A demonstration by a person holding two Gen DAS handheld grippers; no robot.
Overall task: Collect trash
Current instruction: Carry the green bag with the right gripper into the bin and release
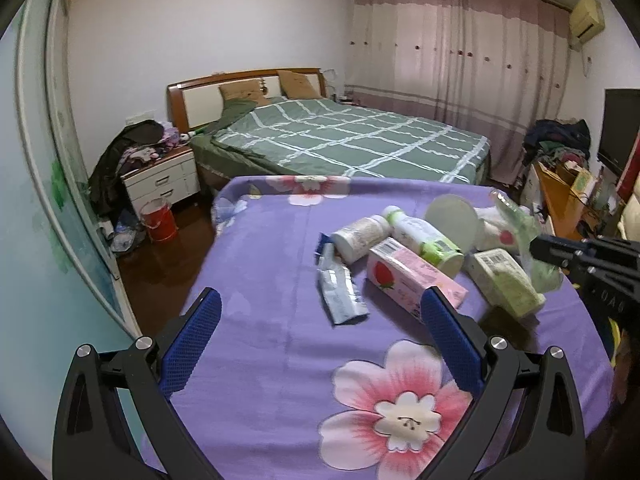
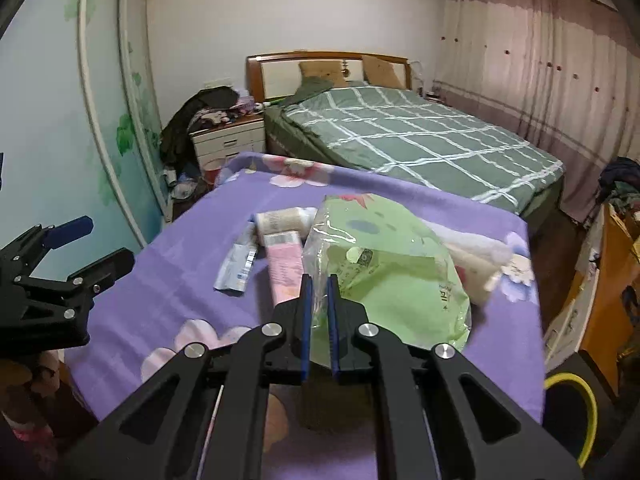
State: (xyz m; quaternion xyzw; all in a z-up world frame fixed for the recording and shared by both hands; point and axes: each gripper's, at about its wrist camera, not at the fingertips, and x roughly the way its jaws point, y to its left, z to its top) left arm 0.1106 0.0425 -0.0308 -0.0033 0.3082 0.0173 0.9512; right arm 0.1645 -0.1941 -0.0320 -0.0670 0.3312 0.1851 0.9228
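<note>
Right tongs (image 2: 319, 296) clenched on crinkly green plastic bag (image 2: 384, 264); left tongs (image 1: 320, 312) spread wide above purple floral cloth (image 1: 272, 340).

This is a lived-in home bedroom: straight ahead beyond the fingertips stands a double bed (image 1: 340, 140) with a green checked cover, a wooden headboard (image 1: 244, 88) and two brown pillows; left of the fingers a white nightstand (image 1: 164, 180) is heaped with clothes; right of them pink curtains (image 1: 460, 52) cover the far wall, with an air conditioner (image 1: 586, 18) mounted high beside them
</note>
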